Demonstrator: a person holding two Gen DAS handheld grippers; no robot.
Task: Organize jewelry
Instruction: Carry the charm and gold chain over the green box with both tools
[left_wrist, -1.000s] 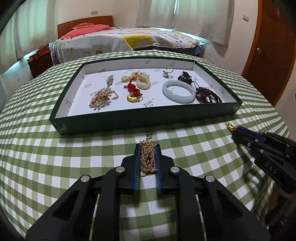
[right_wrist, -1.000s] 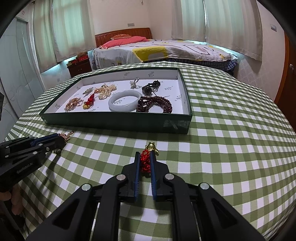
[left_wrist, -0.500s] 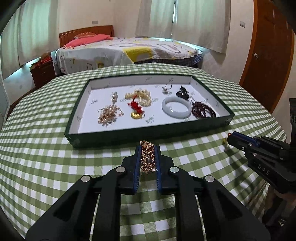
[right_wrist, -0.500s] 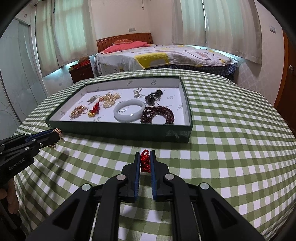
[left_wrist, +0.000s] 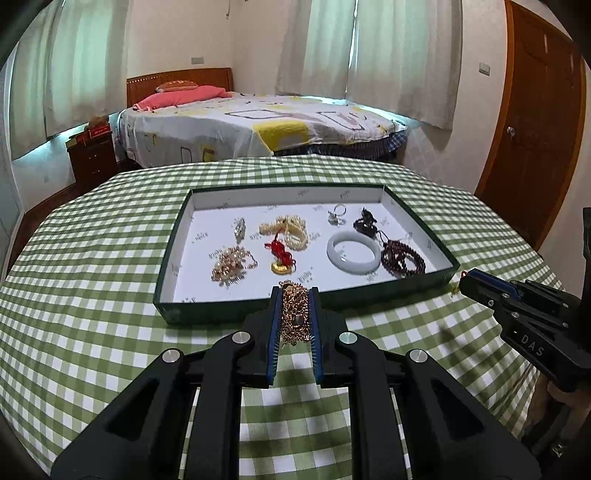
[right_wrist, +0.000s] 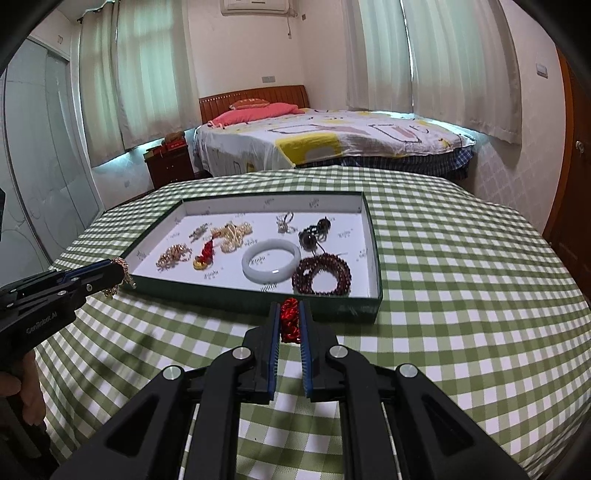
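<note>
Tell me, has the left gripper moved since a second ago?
Yes. The left gripper, shut on the gold chain, has risen: its tips now overlap the green tray's near wall instead of the tablecloth.

Left black two-finger gripper with blue pads (left_wrist: 294, 308): angled downward, jaws clamped on a bunched gold chain piece (left_wrist: 294, 314). Right black two-finger gripper with blue pads (right_wrist: 289, 321): angled downward, jaws clamped on a red knotted cord ornament (right_wrist: 289, 320).

The tray (left_wrist: 168, 273) is lying open-topped, its near wall (right_wrist: 207, 295) standing between both grippers and the interior. Bare floor is showing along its left edge (left_wrist: 192, 273) and far-right corner (right_wrist: 351, 229); jewelry is occupying the middle.
</note>
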